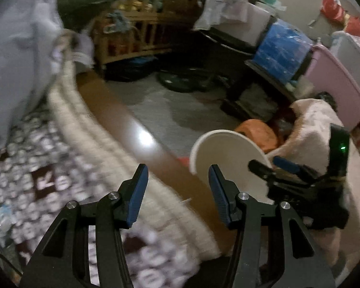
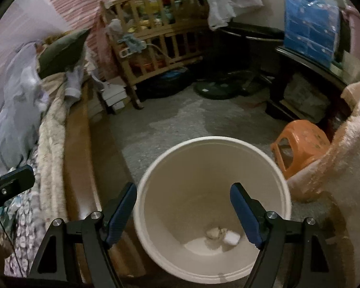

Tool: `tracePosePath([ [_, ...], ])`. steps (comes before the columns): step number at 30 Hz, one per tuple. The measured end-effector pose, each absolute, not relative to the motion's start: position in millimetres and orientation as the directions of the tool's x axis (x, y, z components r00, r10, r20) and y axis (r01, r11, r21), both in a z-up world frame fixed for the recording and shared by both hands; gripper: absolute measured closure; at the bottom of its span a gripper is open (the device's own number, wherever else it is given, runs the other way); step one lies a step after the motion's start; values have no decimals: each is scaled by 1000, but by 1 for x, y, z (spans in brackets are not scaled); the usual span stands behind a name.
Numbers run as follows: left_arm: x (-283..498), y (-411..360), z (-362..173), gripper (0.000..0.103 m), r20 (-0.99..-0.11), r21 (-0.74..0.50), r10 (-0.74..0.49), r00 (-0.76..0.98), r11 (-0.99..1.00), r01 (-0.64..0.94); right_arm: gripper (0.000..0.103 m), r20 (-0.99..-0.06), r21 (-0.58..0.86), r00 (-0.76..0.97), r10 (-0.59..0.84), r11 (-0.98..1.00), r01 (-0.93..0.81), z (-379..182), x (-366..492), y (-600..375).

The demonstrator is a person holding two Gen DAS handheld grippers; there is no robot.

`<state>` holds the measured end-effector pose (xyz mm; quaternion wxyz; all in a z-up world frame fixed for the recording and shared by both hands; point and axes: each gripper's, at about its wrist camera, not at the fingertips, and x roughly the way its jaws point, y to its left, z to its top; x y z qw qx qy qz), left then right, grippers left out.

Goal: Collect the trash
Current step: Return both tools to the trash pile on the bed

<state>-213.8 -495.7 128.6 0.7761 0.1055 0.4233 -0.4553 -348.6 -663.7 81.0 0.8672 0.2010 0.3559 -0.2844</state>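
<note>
A white round trash bucket stands on the grey floor beside the bed. Small crumpled white scraps lie at its bottom. My right gripper is open and empty, hovering over the bucket's mouth. In the left wrist view the bucket shows at the right, with the right gripper over it. My left gripper is open and empty above the bed's wooden edge, left of the bucket.
A patterned blanket covers the bed at the left. An orange plastic stool and a pink towel are right of the bucket. A wooden crib, a dark desk and a fan base stand behind.
</note>
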Motion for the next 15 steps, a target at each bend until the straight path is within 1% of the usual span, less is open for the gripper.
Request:
tracePosePath([
  [5, -203, -463, 123, 52, -767, -165, -565, 305, 633, 756, 25, -730, 112, 592, -342, 795, 596, 85, -329, -634],
  [8, -198, -442, 122, 52, -771, -126, -527, 358, 677, 725, 25, -724, 114, 608, -326, 813, 571, 90, -320, -621],
  [15, -188, -402, 129, 52, -767, -84, -468, 439, 752, 654, 25, -704, 103, 644, -301, 853, 512, 107, -299, -581],
])
